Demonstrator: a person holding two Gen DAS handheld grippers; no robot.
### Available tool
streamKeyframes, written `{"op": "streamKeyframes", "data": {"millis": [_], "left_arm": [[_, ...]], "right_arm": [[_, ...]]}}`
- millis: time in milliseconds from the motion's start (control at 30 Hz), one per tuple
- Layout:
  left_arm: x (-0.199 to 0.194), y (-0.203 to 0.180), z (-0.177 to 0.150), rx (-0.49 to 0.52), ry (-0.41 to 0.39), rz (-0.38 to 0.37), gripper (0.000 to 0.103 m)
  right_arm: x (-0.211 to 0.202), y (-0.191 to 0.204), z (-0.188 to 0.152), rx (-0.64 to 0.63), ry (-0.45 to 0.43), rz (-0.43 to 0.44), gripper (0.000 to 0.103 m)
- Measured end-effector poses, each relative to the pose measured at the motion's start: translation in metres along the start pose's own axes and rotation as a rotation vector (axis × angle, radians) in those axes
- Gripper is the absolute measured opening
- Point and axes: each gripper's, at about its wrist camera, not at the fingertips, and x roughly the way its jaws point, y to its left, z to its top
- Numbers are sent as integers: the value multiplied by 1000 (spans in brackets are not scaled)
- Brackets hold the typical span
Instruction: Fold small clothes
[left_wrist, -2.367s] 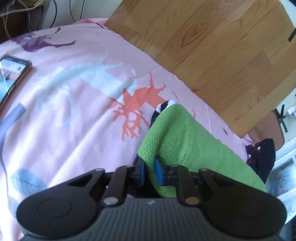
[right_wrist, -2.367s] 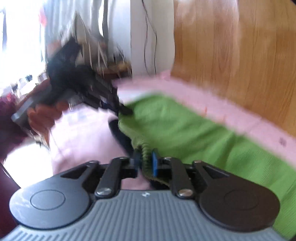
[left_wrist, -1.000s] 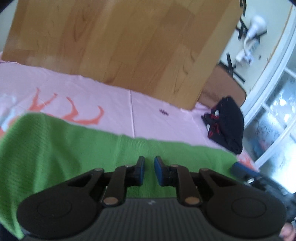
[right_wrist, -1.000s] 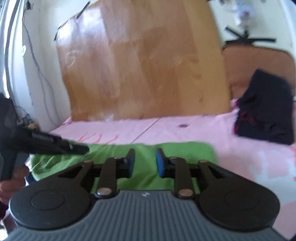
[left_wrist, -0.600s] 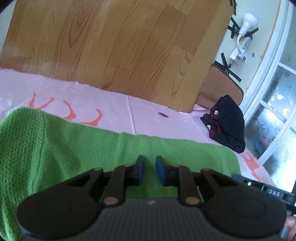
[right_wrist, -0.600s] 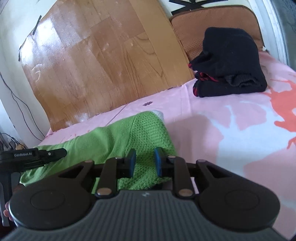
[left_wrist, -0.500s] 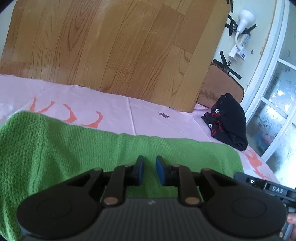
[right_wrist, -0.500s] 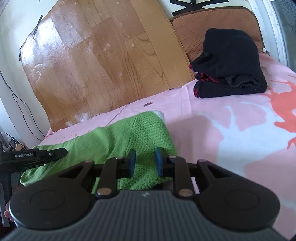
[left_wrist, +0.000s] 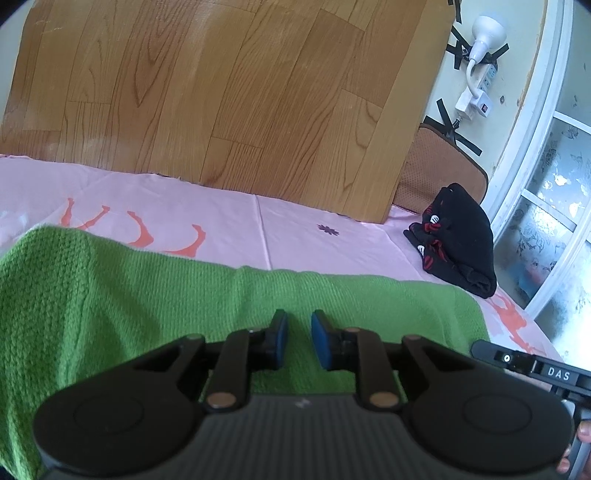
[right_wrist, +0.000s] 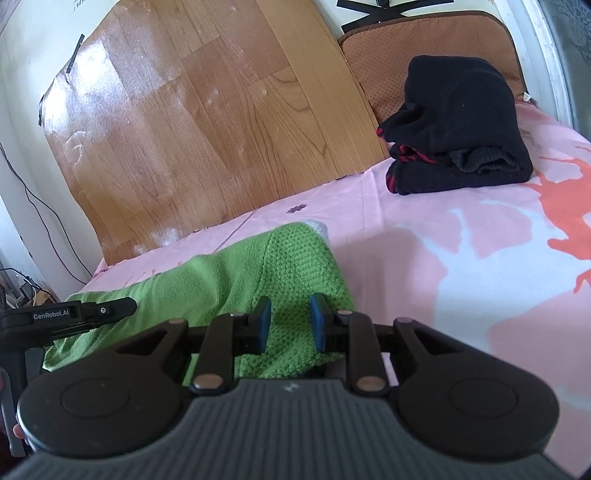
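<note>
A green knit cloth (left_wrist: 147, 295) lies stretched across the pink bed sheet (left_wrist: 314, 221), running left to right. My left gripper (left_wrist: 297, 339) sits at its near edge with a narrow gap between the blue pads, pinching the knit. Creases run toward the pads. In the right wrist view the cloth's right end (right_wrist: 295, 258) humps up into my right gripper (right_wrist: 290, 321), whose pads press on a thick fold. The left gripper (right_wrist: 92, 312) shows there over the cloth's far left end. The right gripper (left_wrist: 517, 360) pokes in at the left view's lower right.
A folded black garment with red trim (right_wrist: 461, 122) lies at the bed's far right, against a brown cushion (right_wrist: 424, 37). A wood-grain panel (left_wrist: 221, 92) backs the bed. A window frame (left_wrist: 546, 221) and a taped power strip (left_wrist: 480, 66) stand to the right.
Earlier the cloth hung in the air from both grippers; now it lies along the bed. The right gripper dropped to the cloth's right end and its jaws narrowed. The left barely moved.
</note>
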Motion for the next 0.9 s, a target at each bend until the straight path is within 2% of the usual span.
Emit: {"op": "streamKeyframes", "data": {"millis": [233, 600, 900], "left_arm": [[0, -1, 0, 8, 1, -8, 22], [1, -3, -1, 22, -2, 1, 22], [2, -8, -3, 49, -7, 4, 28]], "right_arm": [[0, 0, 0, -4, 0, -2, 27], [-1, 0, 1, -5, 1, -4, 27], [-1, 0, 1, -5, 1, -4, 27]]}}
